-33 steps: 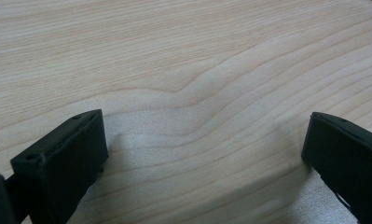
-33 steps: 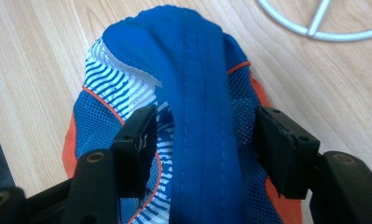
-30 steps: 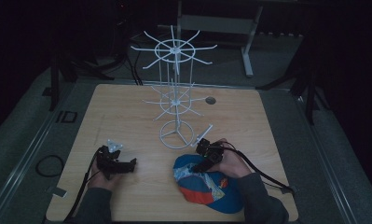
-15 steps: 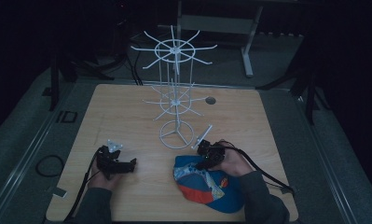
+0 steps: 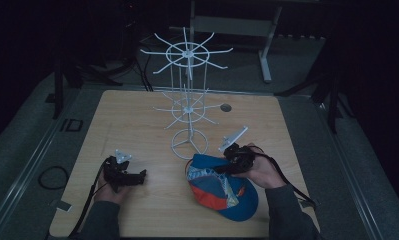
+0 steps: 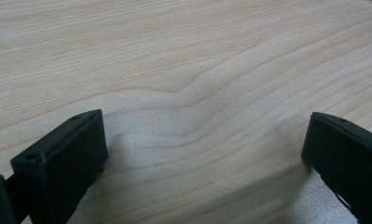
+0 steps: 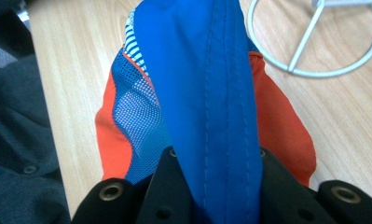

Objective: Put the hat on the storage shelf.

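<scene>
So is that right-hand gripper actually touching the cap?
Touching. In the right gripper view the black jaws of the right gripper are pinched shut on a blue fold of the cap.

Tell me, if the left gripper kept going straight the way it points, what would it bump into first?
Most likely the bare wooden table. The left gripper looks slightly down at the wood with its jaws apart and nothing between them; depth is hard to judge.

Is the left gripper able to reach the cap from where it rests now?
Probably yes. The left gripper is open on the bare table, and nothing lies between it and the cap, which the right gripper holds clamped.
</scene>
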`<state>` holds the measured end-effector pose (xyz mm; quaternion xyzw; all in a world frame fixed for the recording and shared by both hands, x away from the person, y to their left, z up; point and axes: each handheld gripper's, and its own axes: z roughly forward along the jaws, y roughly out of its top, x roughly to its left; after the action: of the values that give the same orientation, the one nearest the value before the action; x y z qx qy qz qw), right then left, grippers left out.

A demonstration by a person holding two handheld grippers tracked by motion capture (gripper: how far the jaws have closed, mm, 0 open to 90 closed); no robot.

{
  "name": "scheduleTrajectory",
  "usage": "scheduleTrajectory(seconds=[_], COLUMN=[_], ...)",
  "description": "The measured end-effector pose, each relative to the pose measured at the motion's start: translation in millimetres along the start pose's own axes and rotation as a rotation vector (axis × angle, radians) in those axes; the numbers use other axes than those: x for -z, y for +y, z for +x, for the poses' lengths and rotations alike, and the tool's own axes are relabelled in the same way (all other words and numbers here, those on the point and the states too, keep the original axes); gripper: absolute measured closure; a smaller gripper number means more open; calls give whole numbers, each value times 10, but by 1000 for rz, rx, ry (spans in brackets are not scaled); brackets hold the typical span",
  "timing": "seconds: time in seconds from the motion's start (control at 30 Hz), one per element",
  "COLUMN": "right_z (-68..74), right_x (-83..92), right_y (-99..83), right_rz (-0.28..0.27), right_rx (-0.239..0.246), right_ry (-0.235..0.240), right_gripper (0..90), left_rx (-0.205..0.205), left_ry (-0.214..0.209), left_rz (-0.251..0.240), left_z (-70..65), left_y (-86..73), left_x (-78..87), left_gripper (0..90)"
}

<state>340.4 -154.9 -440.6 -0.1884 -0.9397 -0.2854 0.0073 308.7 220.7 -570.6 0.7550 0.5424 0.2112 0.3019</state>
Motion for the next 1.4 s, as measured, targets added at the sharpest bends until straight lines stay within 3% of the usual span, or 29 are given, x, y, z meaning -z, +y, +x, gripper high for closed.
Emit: scheduleTrajectory(seconds=[0.63,0.9,1.4], right_z=[115,136,153], right_x=[357,510,774], right_y=[-56,-88,-169], right_rz=[-188,-296,-415], right_rx=[-9,-18,-47], right_ry=[-4,-39,-78], right_gripper=[875,875,877], left_rx=[-1,2,0], left_ry=[0,1,1], left_rz=[1,-3,-1], left_z=[0,-1,0], left_y=[0,0,1], left_x=[0,-2,-1], left_gripper=[2,2,2])
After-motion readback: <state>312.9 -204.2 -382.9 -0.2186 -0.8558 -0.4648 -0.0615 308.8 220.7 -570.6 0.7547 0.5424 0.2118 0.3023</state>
